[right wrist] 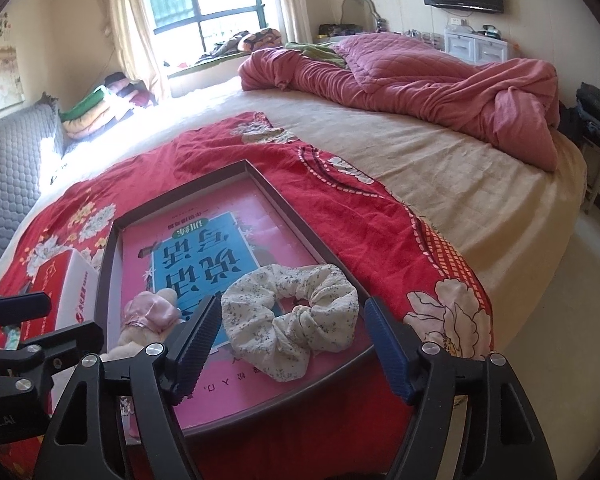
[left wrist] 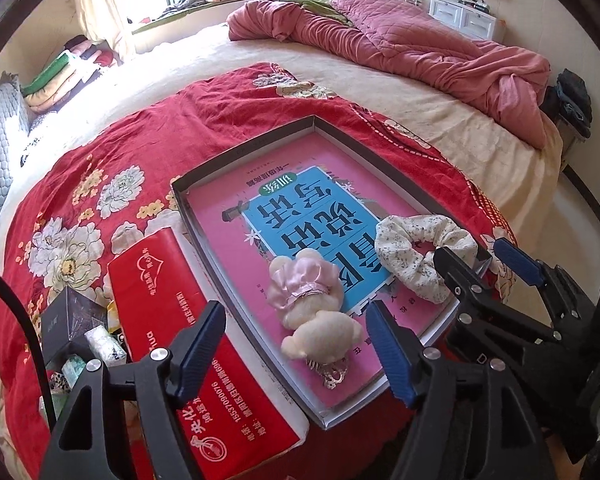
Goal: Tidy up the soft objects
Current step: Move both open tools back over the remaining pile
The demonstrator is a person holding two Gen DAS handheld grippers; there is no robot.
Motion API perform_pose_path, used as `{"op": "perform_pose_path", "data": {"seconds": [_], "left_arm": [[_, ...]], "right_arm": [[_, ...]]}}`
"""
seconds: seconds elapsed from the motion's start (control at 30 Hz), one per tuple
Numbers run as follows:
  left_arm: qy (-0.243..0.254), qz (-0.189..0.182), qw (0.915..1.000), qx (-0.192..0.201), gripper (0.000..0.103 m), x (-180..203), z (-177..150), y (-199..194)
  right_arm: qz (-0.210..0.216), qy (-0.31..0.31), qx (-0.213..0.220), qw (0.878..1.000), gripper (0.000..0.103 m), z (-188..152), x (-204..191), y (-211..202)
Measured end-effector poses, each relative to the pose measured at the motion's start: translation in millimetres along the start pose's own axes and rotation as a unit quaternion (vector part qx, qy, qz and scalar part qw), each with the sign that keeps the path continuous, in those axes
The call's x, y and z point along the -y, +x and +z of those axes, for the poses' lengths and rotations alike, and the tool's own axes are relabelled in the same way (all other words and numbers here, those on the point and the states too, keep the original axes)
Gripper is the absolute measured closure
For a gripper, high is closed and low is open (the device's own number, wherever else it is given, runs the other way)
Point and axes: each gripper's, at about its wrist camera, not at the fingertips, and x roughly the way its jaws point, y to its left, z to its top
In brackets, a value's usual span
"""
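- The scrunchie (right wrist: 290, 322), a puffy ring of gathered cream fabric with tiny grey-blue flecks, lay crumpled at the tray's near right corner.
- The plush toy (left wrist: 312, 304), a small fuzzy cream figure in a shiny pink satin frill, lay along the tray's near edge, left of the scrunchie and apart from it.
- Both rested on a glossy pink book (left wrist: 300, 216) with a blue panel, flat inside the shallow, dark-walled rectangular tray (left wrist: 236, 152).
- The right tool (right wrist: 290, 346) stood wide open, its ribbed blue pads flanking the scrunchie without pressing it; it gripped nothing.
- The left tool (left wrist: 296, 344) likewise stood wide apart above the plush toy, pads clear of it, holding nothing.
- A red cardboard box (left wrist: 172, 312) with white print lay just beside the tray's left wall.
- Everything sat on a wrinkled red floral cloth (left wrist: 140, 136) spread over the bed's (right wrist: 440, 168) cream sheet.
- A quilted pink duvet (right wrist: 420, 76) was bunched at the bed's far edge.
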Motion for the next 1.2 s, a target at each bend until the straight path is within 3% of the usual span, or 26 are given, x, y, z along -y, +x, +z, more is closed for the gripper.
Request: {"op": "perform_pose_path", "data": {"seconds": [0.47, 1.2], "left_arm": [[-0.041, 0.014, 0.9987, 0.026, 0.027, -36, -25, -37], [-0.112, 0.034, 0.9894, 0.085, 0.027, -117, -70, -105]], "right_arm": [[-0.010, -0.028, 0.040, 0.999, 0.027, 8, -25, -35], [0.066, -0.077, 0.078, 0.992, 0.026, 14, -107, -113]]}}
